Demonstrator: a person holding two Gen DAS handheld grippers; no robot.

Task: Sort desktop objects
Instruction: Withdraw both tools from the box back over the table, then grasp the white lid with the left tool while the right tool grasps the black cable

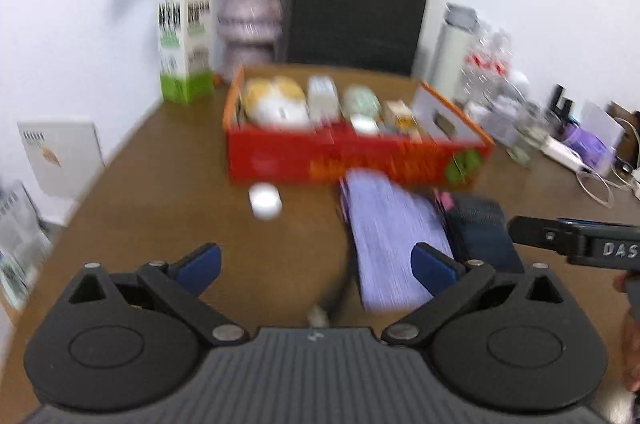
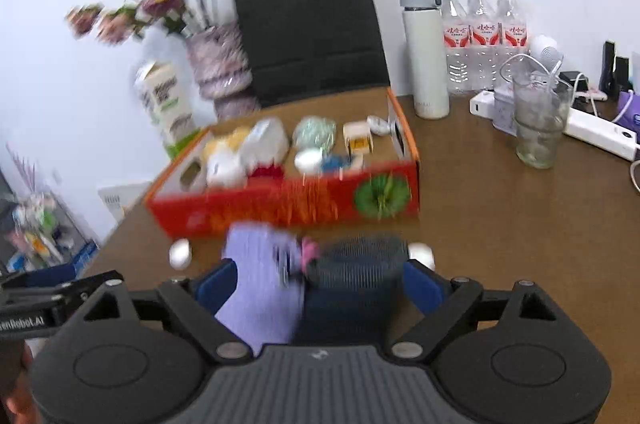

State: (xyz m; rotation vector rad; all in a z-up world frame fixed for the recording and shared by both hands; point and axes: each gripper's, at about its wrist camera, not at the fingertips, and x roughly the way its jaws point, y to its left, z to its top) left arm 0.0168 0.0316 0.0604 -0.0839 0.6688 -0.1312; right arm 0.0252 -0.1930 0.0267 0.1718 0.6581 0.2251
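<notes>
On the brown table (image 2: 500, 224), against red box (image 2: 280, 208): lilac pouch (image 2: 260, 276) beside dark case (image 2: 356, 264). Left gripper (image 1: 316, 264) spread wide, empty; right gripper (image 2: 320, 284) agape, straddling both, seemingly untouching. "DAS" legible on neighbouring gripper.

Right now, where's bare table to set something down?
Bare wood lies left of the red box, around the small white object, and right of the box before the glass. Crowded: the box's front, with the purple item and dark item.
</notes>
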